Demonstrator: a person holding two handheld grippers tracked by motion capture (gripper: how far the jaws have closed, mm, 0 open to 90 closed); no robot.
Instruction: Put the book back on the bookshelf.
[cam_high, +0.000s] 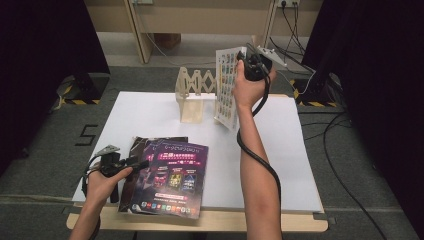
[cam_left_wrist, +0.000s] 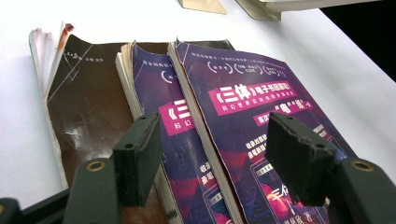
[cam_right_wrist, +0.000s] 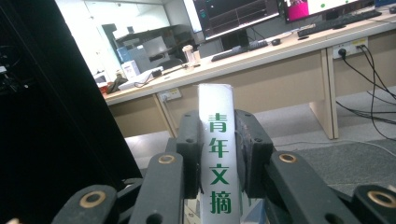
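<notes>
We clamp the magazine (cam_high: 227, 85) upright in the right gripper (cam_high: 254, 64); lower it squarely into the far wooden rack (cam_high: 192, 97), left gripper (cam_left_wrist: 210, 158) open.

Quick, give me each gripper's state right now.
Left gripper: open, over the purple books, holding nothing.
Right gripper: shut on the white magazine, held up above the table.

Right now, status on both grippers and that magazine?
Right gripper shut on white magazine, held upright above wooden rack. Left gripper open, hovering over purple books. Nothing blocking the rack.
</notes>
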